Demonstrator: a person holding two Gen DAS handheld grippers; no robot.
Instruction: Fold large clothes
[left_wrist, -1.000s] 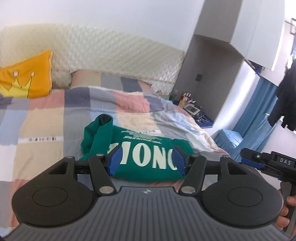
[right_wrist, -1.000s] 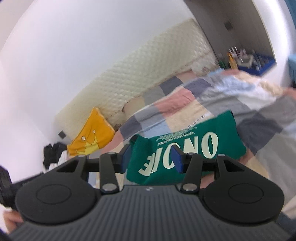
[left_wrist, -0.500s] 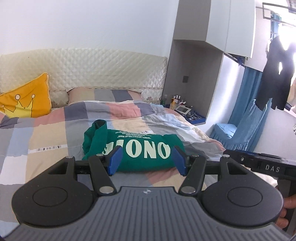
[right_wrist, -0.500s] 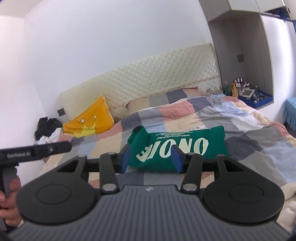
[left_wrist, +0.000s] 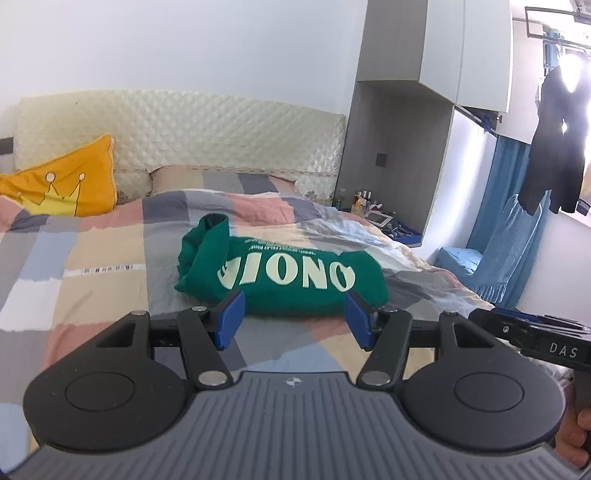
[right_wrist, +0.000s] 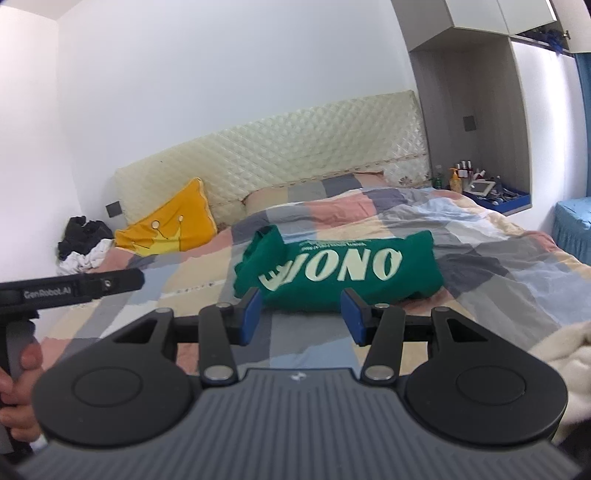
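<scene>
Backing off since a second ago, both tongs, left (left_wrist: 291, 320) and right (right_wrist: 302, 315), gape empty short of the green shirt (left_wrist: 291, 273). It lies bundled on the bed (left_wrist: 99, 280), so folding looks finished.

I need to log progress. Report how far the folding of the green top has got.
Done, by the look of it: the green top lies folded into a compact bundle on the quilt. In hand: nothing; the left tongs and right tongs are open and empty, short of it. Left: perhaps tucking the raised sleeve end.
</scene>
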